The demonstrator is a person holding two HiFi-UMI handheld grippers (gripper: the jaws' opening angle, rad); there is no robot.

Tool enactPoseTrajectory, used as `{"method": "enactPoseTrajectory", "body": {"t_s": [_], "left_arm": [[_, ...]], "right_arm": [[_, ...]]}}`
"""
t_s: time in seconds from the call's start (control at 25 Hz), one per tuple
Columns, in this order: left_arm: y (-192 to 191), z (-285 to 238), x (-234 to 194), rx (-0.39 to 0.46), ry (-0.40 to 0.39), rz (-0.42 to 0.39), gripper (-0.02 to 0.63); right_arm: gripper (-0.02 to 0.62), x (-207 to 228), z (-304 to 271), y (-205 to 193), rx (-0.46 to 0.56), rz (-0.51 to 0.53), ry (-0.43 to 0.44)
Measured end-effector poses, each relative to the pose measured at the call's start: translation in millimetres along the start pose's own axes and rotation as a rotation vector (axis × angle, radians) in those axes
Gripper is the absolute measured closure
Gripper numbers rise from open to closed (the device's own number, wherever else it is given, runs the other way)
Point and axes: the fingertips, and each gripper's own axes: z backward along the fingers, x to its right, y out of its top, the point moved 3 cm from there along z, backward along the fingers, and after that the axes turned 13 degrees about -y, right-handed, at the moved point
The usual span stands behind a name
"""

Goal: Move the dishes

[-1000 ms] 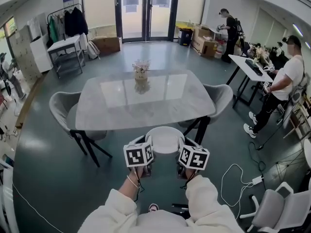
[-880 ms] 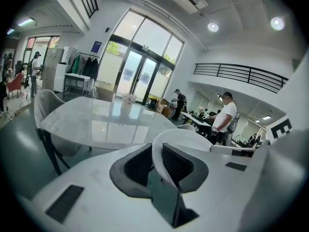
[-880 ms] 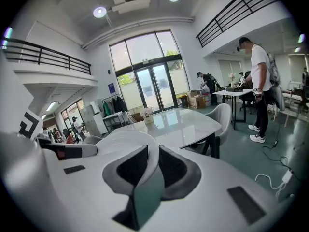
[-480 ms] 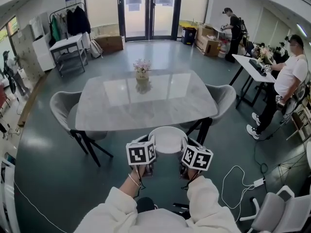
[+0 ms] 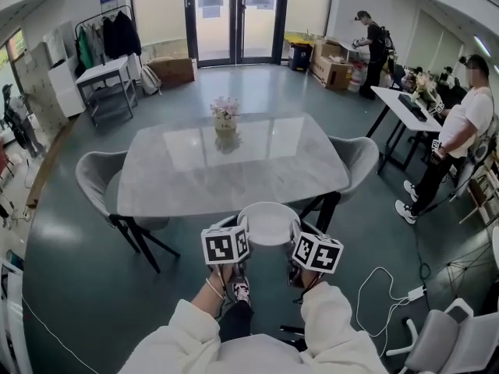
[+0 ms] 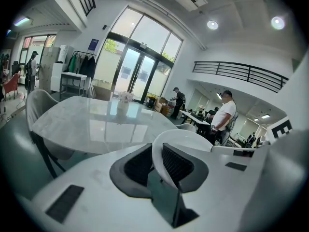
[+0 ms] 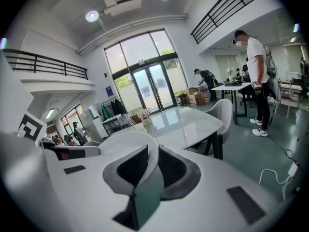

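I carry a white dish (image 5: 269, 223) in the air just short of the near edge of a grey marble table (image 5: 195, 181). My left gripper (image 5: 242, 229) is shut on the dish's left rim, and my right gripper (image 5: 295, 231) is shut on its right rim. In the left gripper view the thin white rim (image 6: 186, 137) runs between the ribbed dark pads (image 6: 175, 163) of the left gripper (image 6: 157, 162). In the right gripper view the rim (image 7: 128, 140) sits clamped in the right gripper (image 7: 153, 164), whose jaws have just been closing further on it.
A small vase of flowers (image 5: 225, 117) stands at the table's far middle. Grey chairs flank the table at left (image 5: 95, 179) and right (image 5: 356, 156). A person (image 5: 460, 123) stands by a desk at right. A white cable (image 5: 380, 288) lies on the floor.
Both grippers and the dish have shifted slightly toward the table together. The person at right has stepped a little, and my foot now shows below the grippers.
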Motion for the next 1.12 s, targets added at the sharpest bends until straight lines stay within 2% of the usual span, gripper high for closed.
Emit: {"method": "enactPoseTrajectory", "body": {"t_s": [1.12], "left_arm": [[125.6,-143.6,-81.6,0.0,-0.052,0.007,0.54]], "right_arm": [[0.477,-23.6,-166.2,116.4,0.003,0.005,-0.023]]}}
